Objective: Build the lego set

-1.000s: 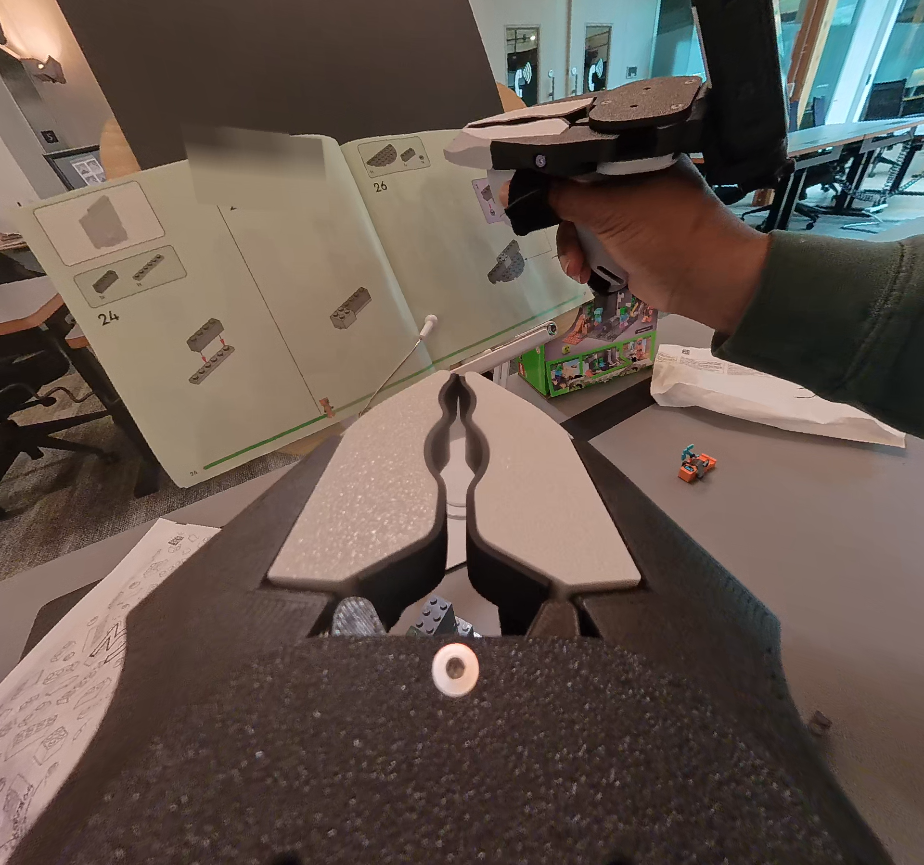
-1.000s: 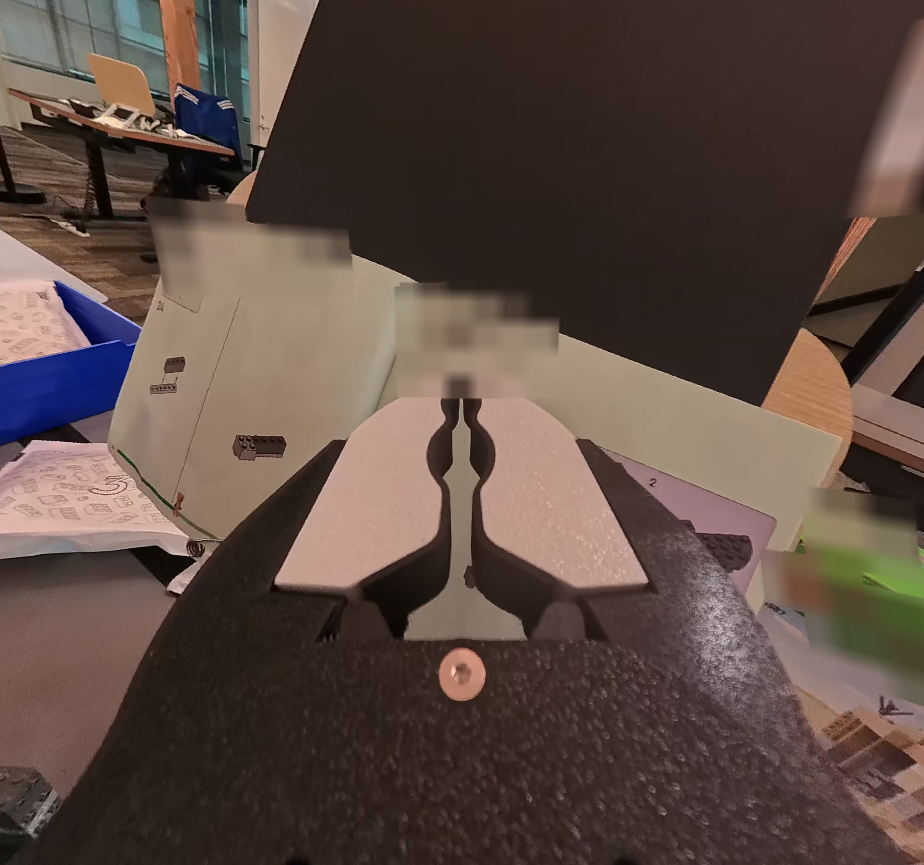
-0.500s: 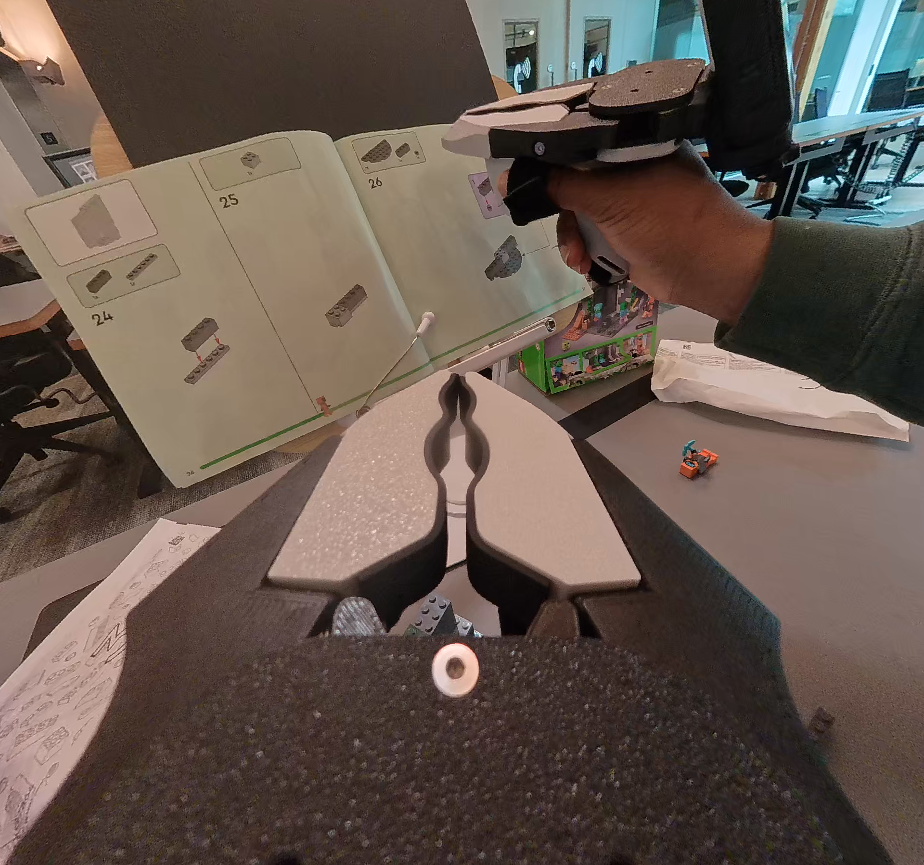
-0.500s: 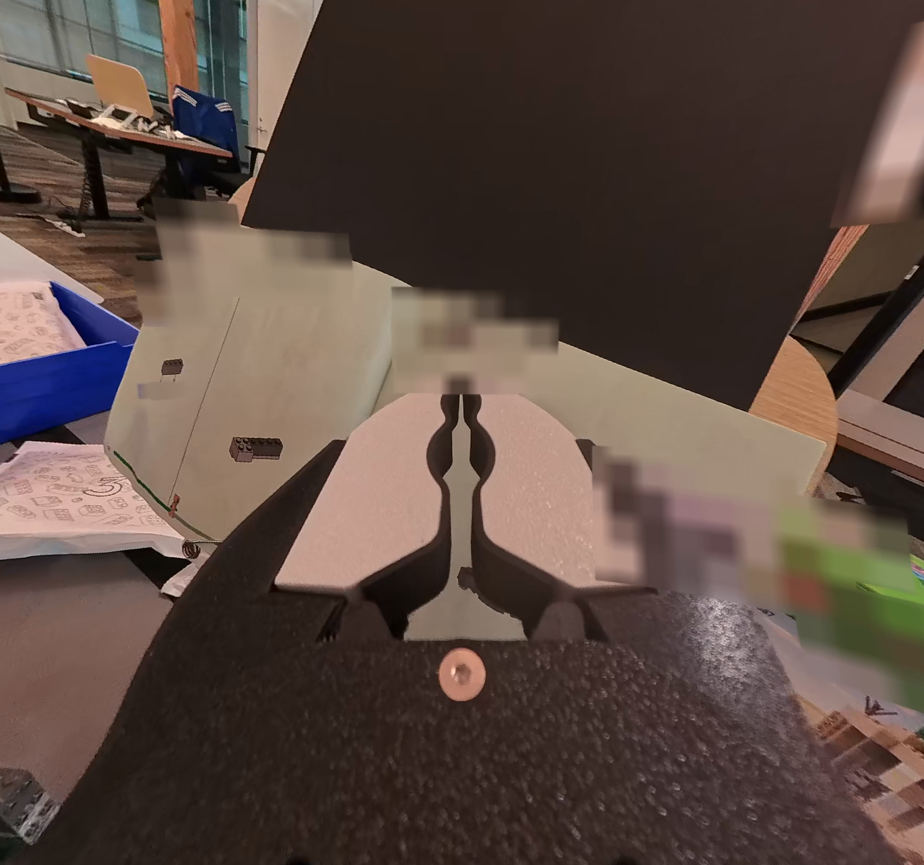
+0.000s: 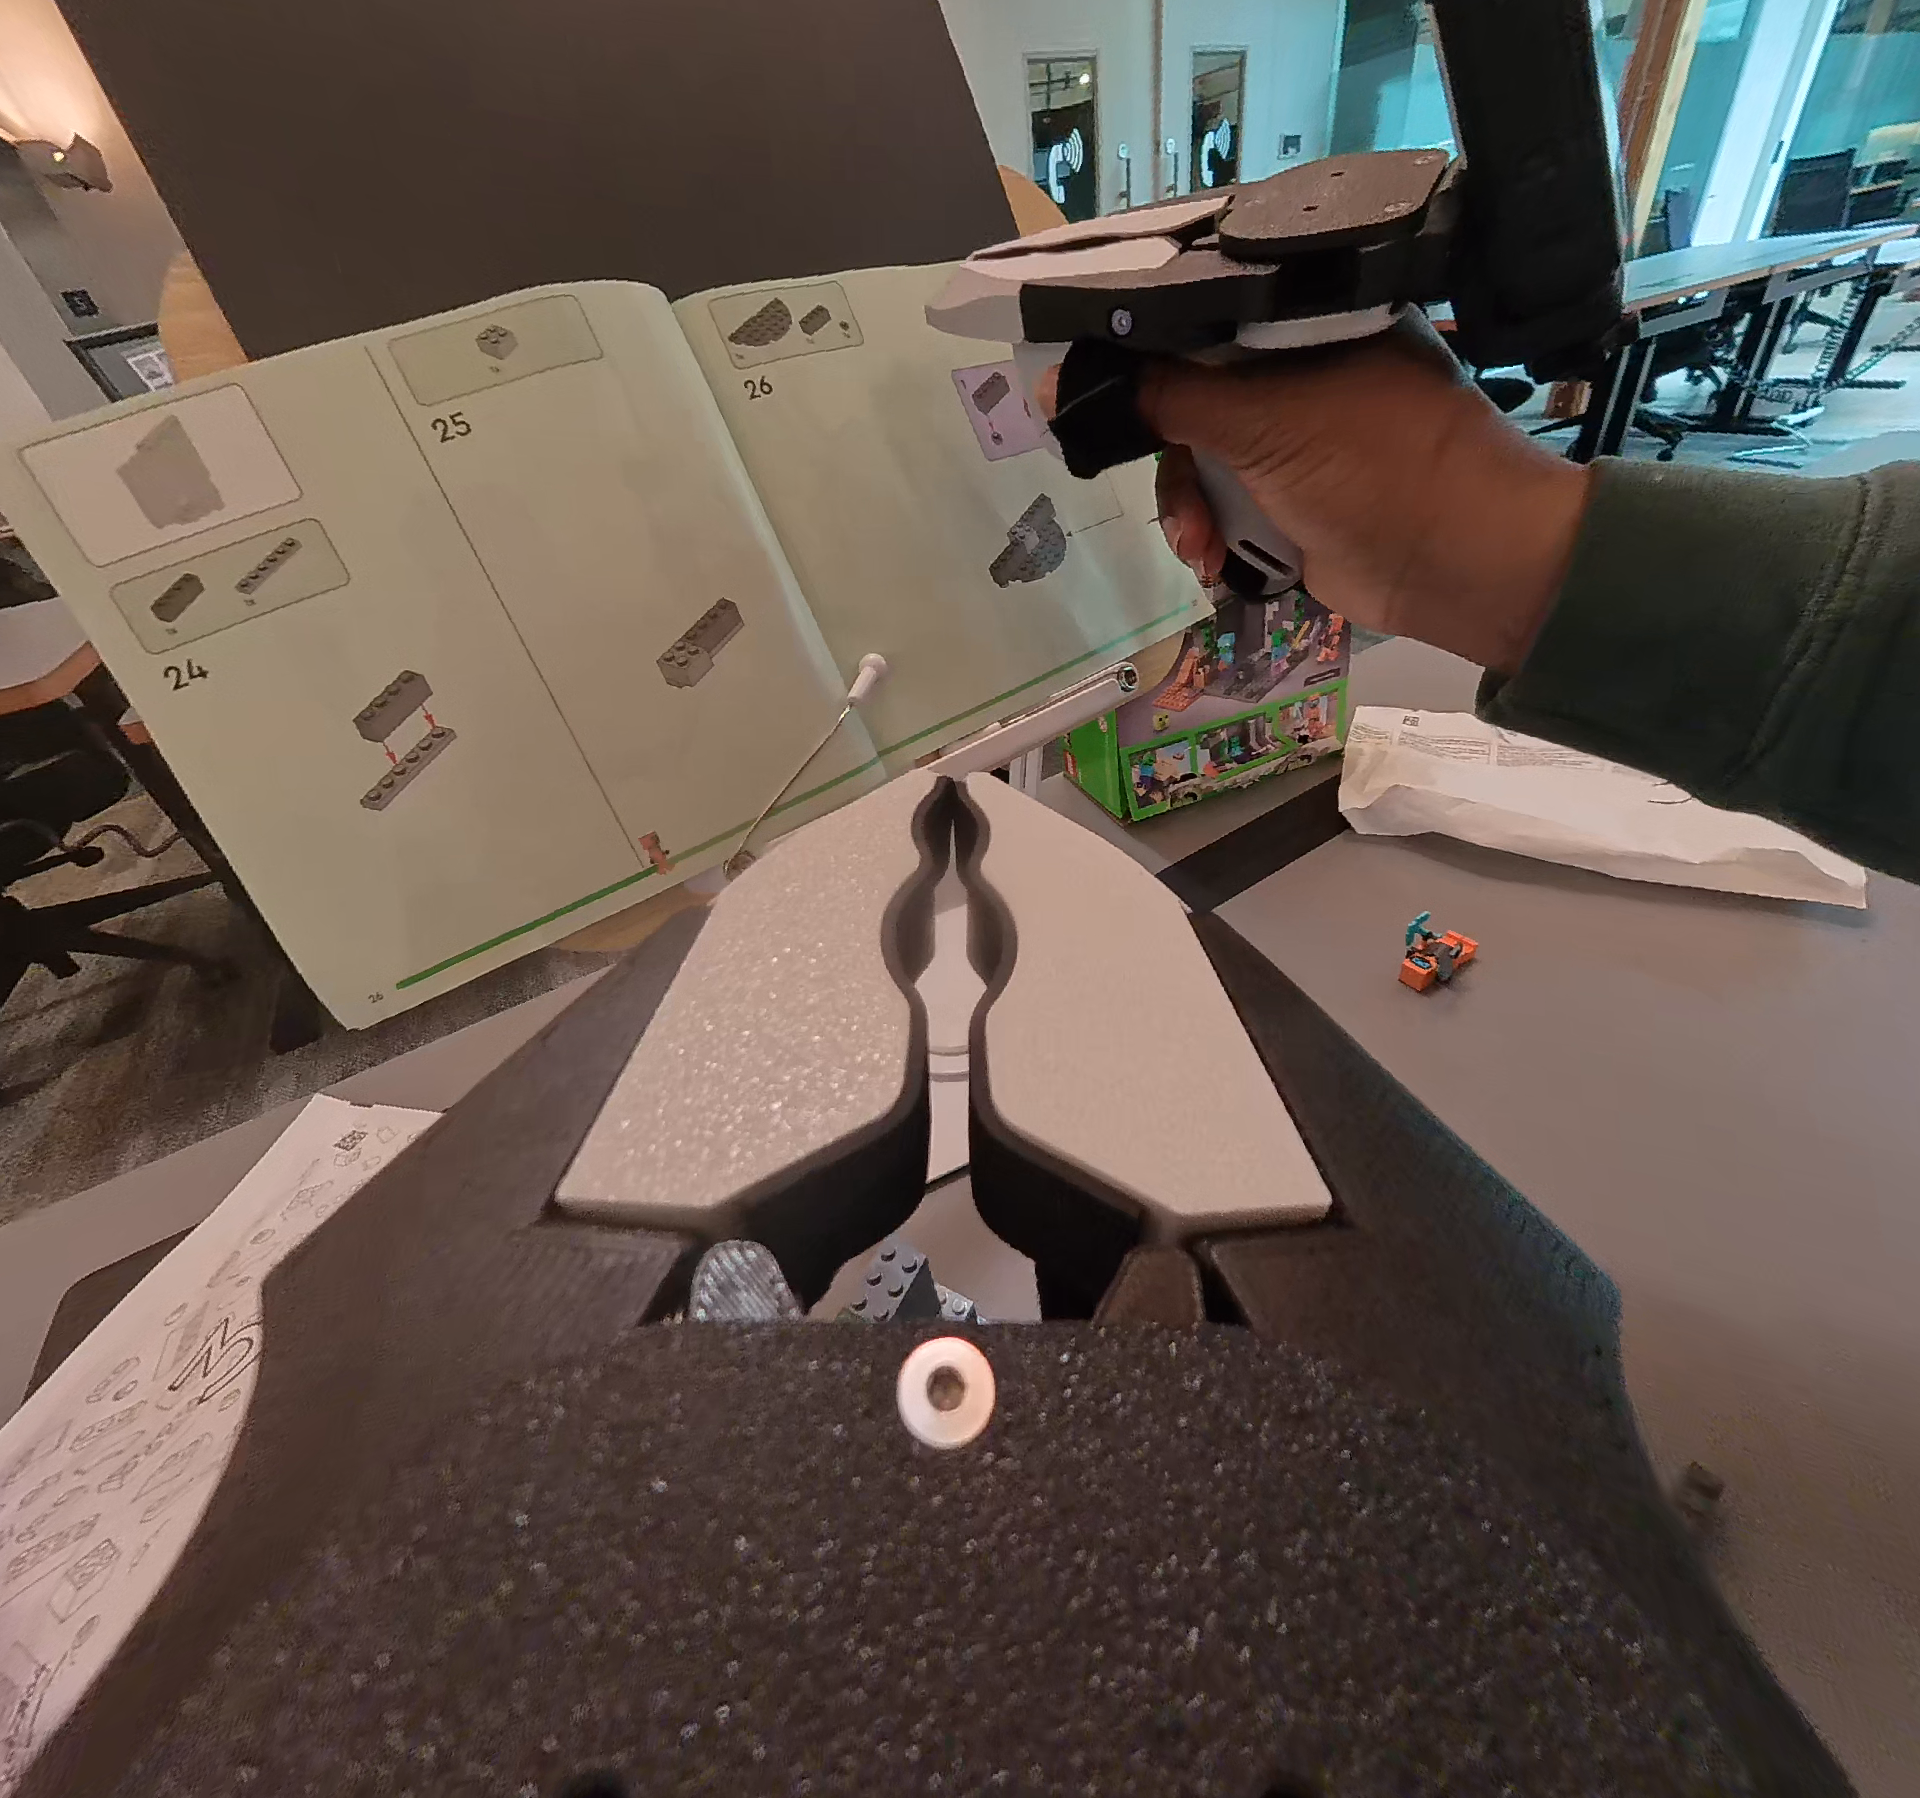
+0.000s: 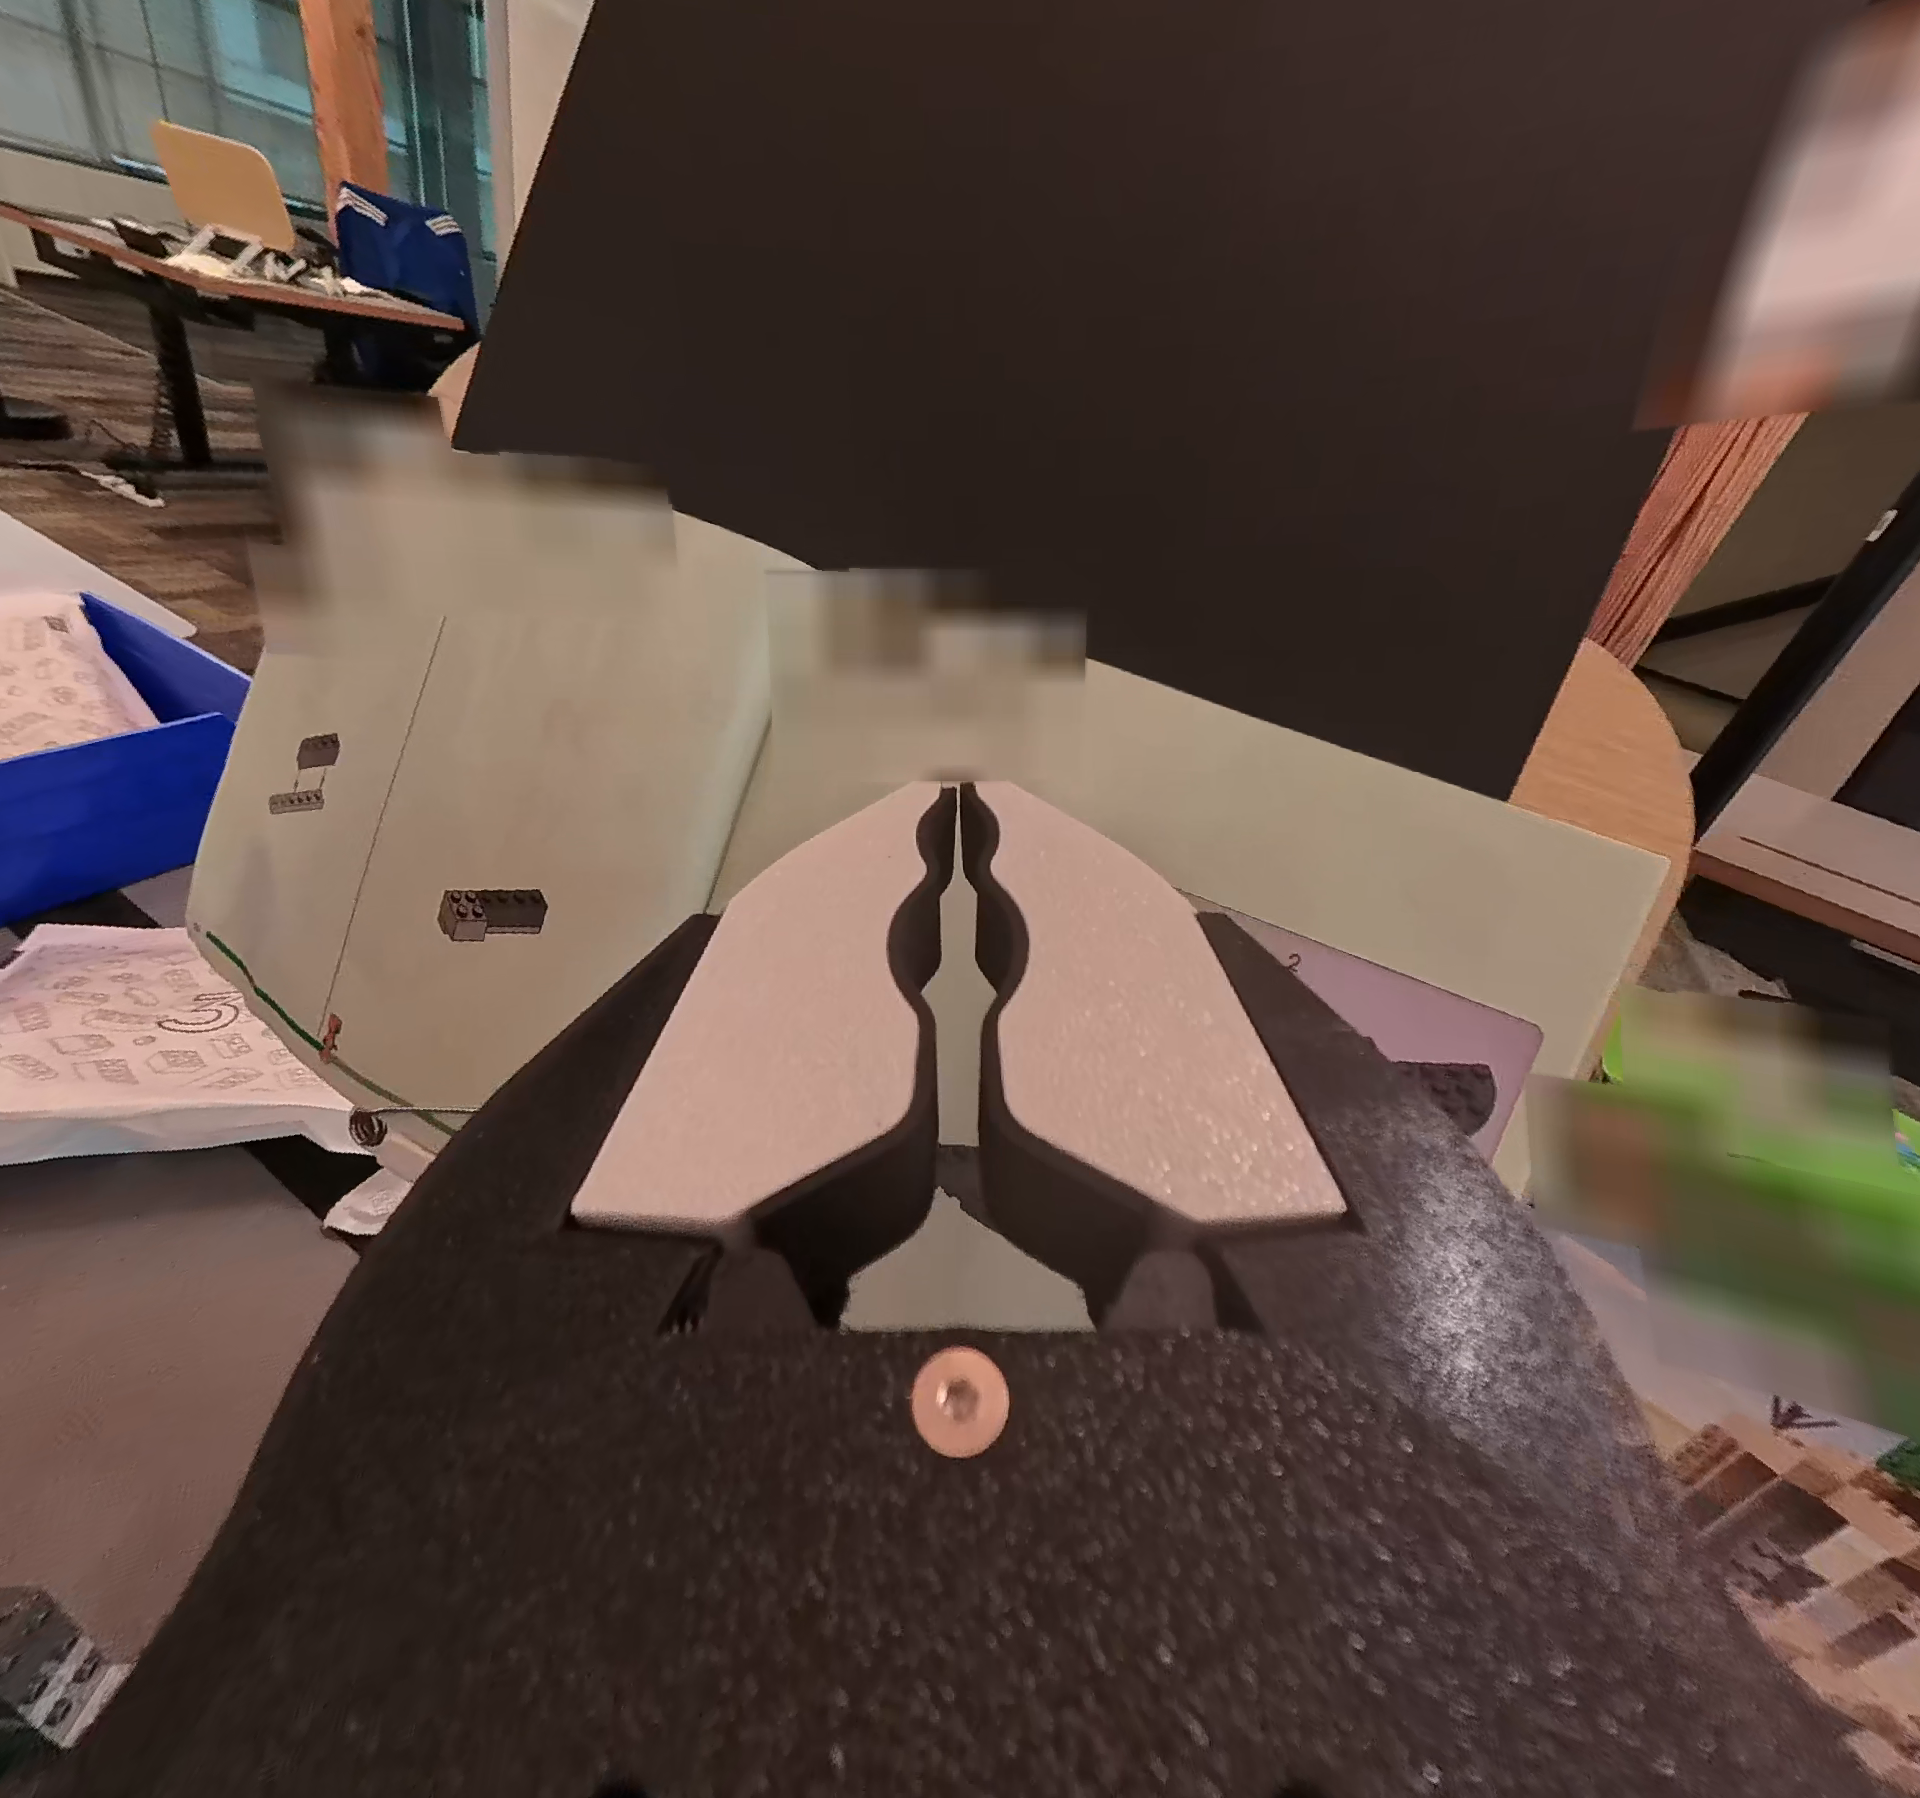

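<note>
Left wrist view alone shows the orange minifigure (image 5: 1435, 958).

The right claw (image 5: 940, 320) has drifted slightly left across the open instruction booklet (image 5: 582, 605).

Open-plan office w/ dark panel (image 5: 499, 86), glass partitions (image 5: 1766, 86), desks (image 5: 1766, 262), carpet (image 5: 104, 1052).
</note>
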A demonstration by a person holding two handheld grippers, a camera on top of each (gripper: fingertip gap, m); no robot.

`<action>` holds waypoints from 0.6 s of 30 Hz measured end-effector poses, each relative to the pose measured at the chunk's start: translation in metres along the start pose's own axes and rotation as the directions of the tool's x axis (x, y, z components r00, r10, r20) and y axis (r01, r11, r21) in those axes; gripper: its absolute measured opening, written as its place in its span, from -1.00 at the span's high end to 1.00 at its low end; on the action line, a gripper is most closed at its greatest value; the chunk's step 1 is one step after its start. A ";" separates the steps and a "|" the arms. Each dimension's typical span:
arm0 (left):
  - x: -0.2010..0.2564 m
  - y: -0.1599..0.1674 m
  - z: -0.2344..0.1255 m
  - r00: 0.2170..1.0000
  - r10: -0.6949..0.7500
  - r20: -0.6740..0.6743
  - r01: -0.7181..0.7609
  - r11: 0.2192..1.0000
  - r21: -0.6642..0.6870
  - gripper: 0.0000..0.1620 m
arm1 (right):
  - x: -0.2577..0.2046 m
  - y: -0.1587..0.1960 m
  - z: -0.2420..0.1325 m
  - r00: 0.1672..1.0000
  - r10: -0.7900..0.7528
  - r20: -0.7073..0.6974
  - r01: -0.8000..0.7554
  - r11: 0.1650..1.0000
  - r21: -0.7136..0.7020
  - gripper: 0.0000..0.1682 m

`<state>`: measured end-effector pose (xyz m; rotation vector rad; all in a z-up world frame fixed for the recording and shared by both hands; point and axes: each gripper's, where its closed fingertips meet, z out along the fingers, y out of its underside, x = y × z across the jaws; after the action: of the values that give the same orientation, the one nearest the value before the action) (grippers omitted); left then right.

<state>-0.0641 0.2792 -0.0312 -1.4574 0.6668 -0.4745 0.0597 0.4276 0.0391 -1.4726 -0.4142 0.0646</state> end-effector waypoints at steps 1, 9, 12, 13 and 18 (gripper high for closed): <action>0.001 0.000 0.000 1.000 0.002 -0.001 -0.002 1.000 -0.001 1.00 | 0.000 0.000 0.000 1.000 -0.001 0.000 0.001 1.000 -0.001 1.00; 0.001 -0.008 -0.005 1.000 0.005 -0.002 -0.005 1.000 0.016 1.00 | -0.011 0.004 -0.022 0.997 -0.021 0.070 0.022 1.000 -0.013 1.00; 0.001 -0.013 -0.007 1.000 0.014 0.026 -0.015 0.999 0.037 1.00 | -0.027 0.010 -0.047 0.990 -0.036 0.139 0.035 0.999 0.009 1.00; 0.000 -0.014 -0.007 0.999 0.013 0.046 -0.015 0.999 0.050 1.00 | -0.033 0.015 -0.056 0.987 -0.041 0.157 0.040 0.999 0.008 1.00; 0.013 -0.012 -0.003 1.000 -0.013 0.021 0.012 0.998 0.063 1.00 | -0.063 0.048 -0.102 0.969 -0.001 0.247 0.007 1.000 -0.023 0.98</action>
<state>-0.0550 0.2675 -0.0211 -1.4059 0.6205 -0.4850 0.0431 0.3173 -0.0264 -1.4917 -0.6221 0.2428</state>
